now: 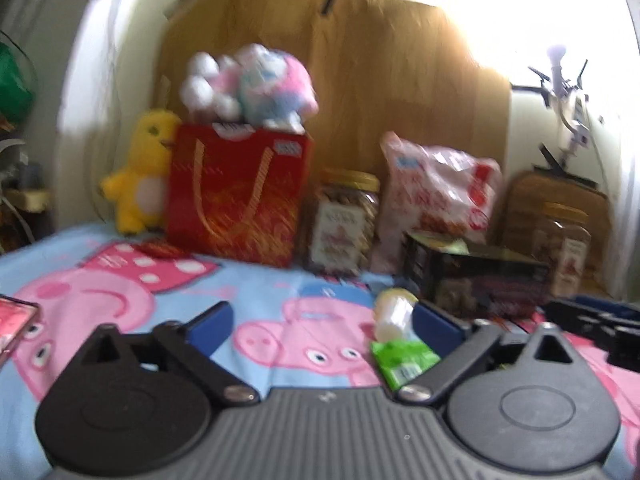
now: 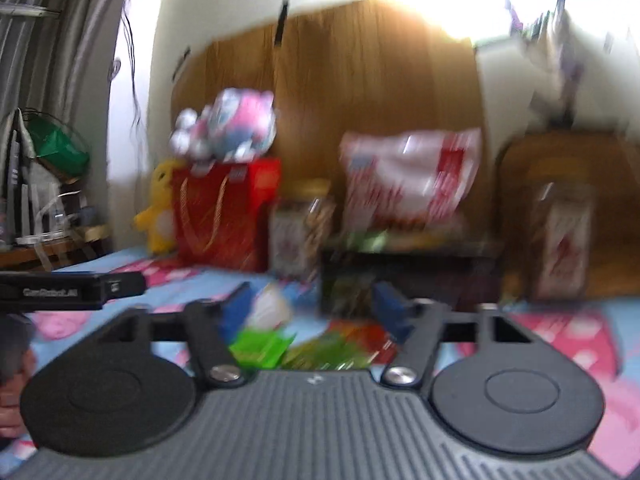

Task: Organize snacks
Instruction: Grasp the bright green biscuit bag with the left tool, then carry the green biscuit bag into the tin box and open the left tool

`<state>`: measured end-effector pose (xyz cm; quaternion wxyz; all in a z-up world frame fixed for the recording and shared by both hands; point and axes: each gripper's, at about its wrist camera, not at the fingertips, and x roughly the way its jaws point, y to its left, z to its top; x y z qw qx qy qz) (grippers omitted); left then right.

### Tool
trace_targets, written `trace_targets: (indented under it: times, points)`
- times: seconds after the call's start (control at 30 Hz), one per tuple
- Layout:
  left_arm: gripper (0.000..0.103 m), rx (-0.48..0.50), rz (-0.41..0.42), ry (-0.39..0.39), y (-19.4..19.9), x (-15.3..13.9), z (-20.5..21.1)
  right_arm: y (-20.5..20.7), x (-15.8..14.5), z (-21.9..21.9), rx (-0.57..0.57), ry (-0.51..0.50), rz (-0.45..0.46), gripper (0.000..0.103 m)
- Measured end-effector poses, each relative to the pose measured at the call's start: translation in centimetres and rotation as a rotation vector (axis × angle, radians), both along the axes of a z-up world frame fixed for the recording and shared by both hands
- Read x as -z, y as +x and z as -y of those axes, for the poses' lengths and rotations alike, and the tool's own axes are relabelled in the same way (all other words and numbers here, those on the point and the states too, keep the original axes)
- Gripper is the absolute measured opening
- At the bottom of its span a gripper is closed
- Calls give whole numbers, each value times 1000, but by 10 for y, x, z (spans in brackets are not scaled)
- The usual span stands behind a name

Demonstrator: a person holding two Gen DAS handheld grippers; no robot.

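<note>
The left gripper point(image 1: 324, 320) is seen with its jaws spread wide and nothing between the blue pads. A green snack packet point(image 1: 402, 358) with a pale, rounded top lies on the cartoon-print sheet point(image 1: 100, 300) just inside the right-hand pad — close to it, though contact cannot be told. Its long axis is judged to run roughly along the line the gripper points, tilted a little leftward at the far end.

The right gripper point(image 2: 316, 308) is likewise released, nothing being pinched. In its blurred view the same packet point(image 2: 260, 344) is found beside its left-hand pad, and a loose heap of green and red wrappers point(image 2: 340, 348) lies low between the jaws, just ahead of the body.

Beyond both grippers, well apart, a dark open box point(image 1: 476, 276) is set before a row of jars and bags. The packet is judged about equally near to both hands; a small sideways shift would be needed to centre it.
</note>
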<state>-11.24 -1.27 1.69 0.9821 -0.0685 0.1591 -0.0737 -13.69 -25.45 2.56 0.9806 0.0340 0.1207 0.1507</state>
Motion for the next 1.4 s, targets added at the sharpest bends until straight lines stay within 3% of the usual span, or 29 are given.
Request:
trace_targets:
  times: [0.03, 0.1, 0.17, 0.23, 0.3, 0.43, 0.57, 0.63, 0.77, 0.9, 1.07, 1.23, 1.4]
  points:
    - [91, 40, -41, -23, 6, -4, -4, 8, -2, 1, -33, 24, -58, 49]
    - [89, 125, -120, -98, 20, -10, -10, 27, -3, 3, -104, 67, -190, 32]
    - [85, 213, -230, -171, 39, -13, -12, 45, 0, 3, -157, 129, -313, 27]
    - [71, 263, -327, -230, 57, -8, -12, 59, 6, 1, -175, 184, -401, 26]
    - [69, 297, -410, -273, 75, -1, -11, 69, 13, -1, -164, 214, -455, 26]
    - [55, 344, -538, -306, 99, 19, 0, 82, 25, -10, -150, 227, -521, 27]
    - [46, 331, -534, -310, 96, 23, 9, 84, 28, -9, -176, 302, -546, 18]
    - [45, 339, -528, -333, 93, 20, 9, 76, 26, -9, -174, 286, -523, 18]
    - [45, 399, -461, -335, 90, -4, 17, 62, 13, 3, -153, 285, -426, 18]
    - [45, 447, -371, -280, 100, -35, 48, 58, -11, 21, -98, 257, -288, 18]
    - [45, 500, -274, -226, 146, -63, 95, 84, -37, 49, -2, 219, -175, 18]
    - [45, 529, -278, -219, 201, -64, 137, 130, -41, 81, 104, 206, -138, 18]
    - [45, 478, -322, -175, 237, -51, 161, 161, -29, 94, 152, 183, -172, 21]
